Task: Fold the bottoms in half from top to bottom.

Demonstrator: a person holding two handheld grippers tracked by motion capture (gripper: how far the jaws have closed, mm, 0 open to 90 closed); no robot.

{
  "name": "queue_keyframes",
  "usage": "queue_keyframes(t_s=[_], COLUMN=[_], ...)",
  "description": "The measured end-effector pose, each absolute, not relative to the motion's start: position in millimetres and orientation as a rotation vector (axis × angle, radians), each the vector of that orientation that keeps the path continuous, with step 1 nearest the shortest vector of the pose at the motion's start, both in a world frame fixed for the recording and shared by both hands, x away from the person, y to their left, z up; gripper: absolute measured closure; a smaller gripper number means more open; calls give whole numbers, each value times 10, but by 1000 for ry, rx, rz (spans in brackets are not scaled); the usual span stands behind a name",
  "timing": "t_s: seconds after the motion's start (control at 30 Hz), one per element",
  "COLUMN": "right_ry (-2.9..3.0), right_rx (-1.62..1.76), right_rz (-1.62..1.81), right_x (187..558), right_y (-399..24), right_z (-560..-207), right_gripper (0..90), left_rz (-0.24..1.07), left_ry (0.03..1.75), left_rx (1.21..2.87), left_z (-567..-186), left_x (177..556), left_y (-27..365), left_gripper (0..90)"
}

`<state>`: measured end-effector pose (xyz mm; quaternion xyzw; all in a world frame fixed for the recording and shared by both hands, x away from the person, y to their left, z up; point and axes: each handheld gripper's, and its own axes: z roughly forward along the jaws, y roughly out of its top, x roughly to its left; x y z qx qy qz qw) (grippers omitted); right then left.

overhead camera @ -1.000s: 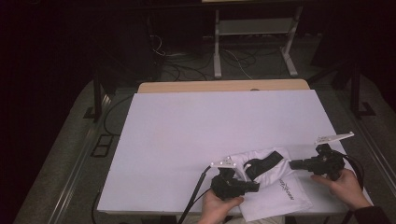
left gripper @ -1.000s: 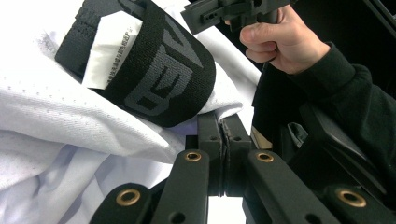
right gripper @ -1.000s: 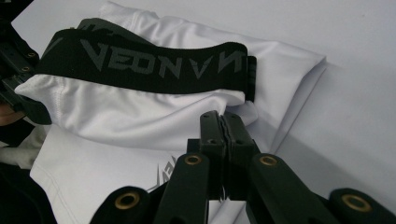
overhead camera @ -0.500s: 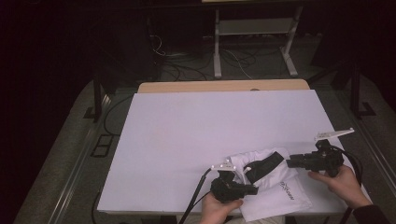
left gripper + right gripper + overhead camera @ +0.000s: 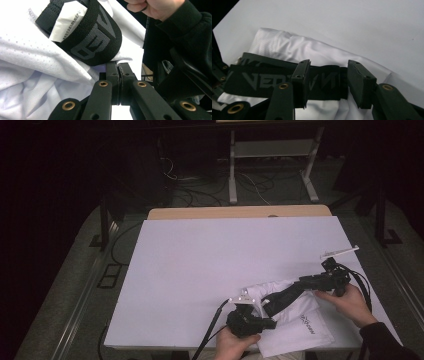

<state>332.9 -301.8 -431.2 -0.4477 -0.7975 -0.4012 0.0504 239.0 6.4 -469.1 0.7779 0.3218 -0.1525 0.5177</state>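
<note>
A white mesh garment [image 5: 300,322] with a black lettered elastic waistband [image 5: 287,294] lies at the near right of the white table [image 5: 225,250]. My left gripper [image 5: 264,311] is shut, pinching the white cloth [image 5: 37,57] just under the waistband [image 5: 95,37], which carries a white label [image 5: 66,21]. The waistband runs in a taut strip from there toward my right gripper [image 5: 307,281]. In the right gripper view the right gripper [image 5: 328,72] has just been opening. Its jaws stand apart, with the waistband [image 5: 257,80] crossing the gap and the pads off it.
The person's right hand [image 5: 155,7] and dark sleeve show beyond the garment in the left gripper view. A wooden table edge [image 5: 240,212] lies behind the white sheet. A metal stand [image 5: 272,150] and cables sit on the dark floor beyond.
The right gripper has moved back and to the right, and its jaws have opened. The waistband, bunched before, now lies stretched in a straight strip. The left gripper has stayed put.
</note>
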Motion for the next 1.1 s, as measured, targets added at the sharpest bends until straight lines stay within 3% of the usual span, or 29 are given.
queue_keyframes(t_s=[0.3, 0.7, 1.1], right_ry=[-2418, -2368, -2323], right_rx=[-1365, -1329, -1223], right_rz=[-1131, -1186, -1317], right_x=[3424, 3426, 3303], right_y=[-2963, -2976, -3073], right_z=[-4435, -4435, -4273], right_gripper=[511, 781, 812], left_rz=[-355, -344, -317], left_ry=[759, 750, 745], left_rx=[1897, 1915, 1939], left_z=[-4676, -4672, -4667], left_x=[2396, 2387, 2376], left_y=[41, 7, 8], left_gripper=[872, 871, 867])
